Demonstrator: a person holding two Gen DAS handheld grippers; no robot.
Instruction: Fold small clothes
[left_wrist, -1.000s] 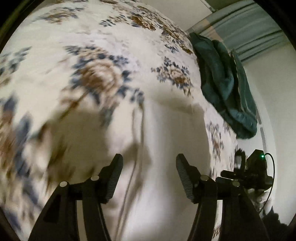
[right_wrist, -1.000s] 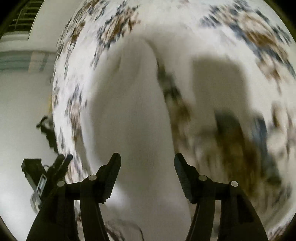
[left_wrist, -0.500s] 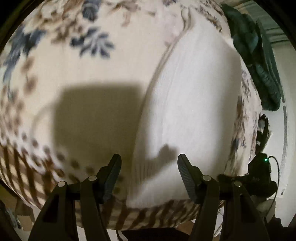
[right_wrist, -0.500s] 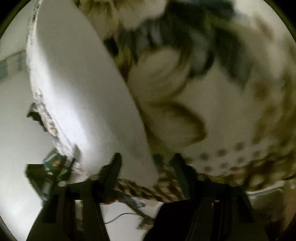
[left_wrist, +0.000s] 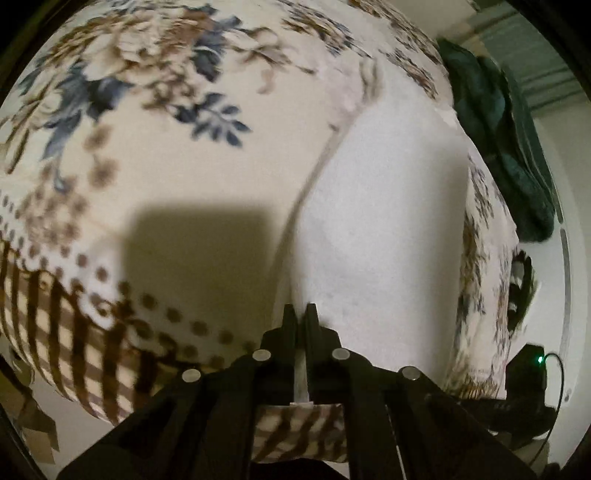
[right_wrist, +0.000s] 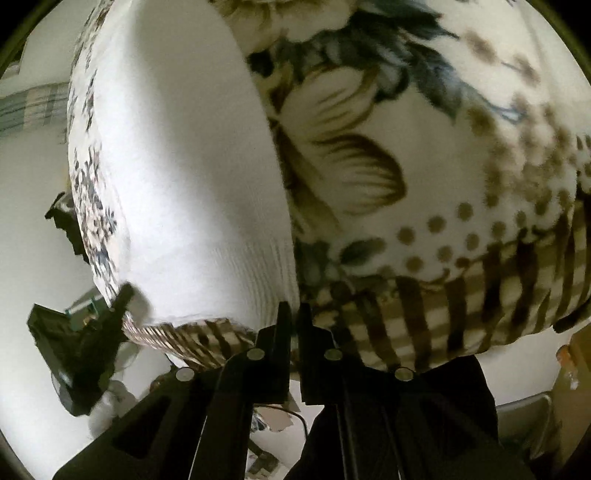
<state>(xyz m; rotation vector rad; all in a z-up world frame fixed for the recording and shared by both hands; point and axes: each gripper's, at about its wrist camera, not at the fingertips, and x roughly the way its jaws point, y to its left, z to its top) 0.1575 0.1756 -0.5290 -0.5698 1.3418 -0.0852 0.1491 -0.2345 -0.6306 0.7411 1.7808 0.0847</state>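
The white garment (left_wrist: 384, 221) lies flat on the floral blanket (left_wrist: 155, 155) at its near edge. Left gripper (left_wrist: 300, 314) and right gripper (right_wrist: 293, 312) have both just closed, fingers pinched on the garment's two near corners. Risk: a thin pinch may catch blanket pile too, or slip when lifted, skewing the fold

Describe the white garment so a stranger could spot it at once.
Find the flowered blanket that covers the bed. On it, near the striped edge closest to both tools, lies the white garment, flat and plain. It is the only unpatterned white piece there; the dark green bundle sits at the far corner.
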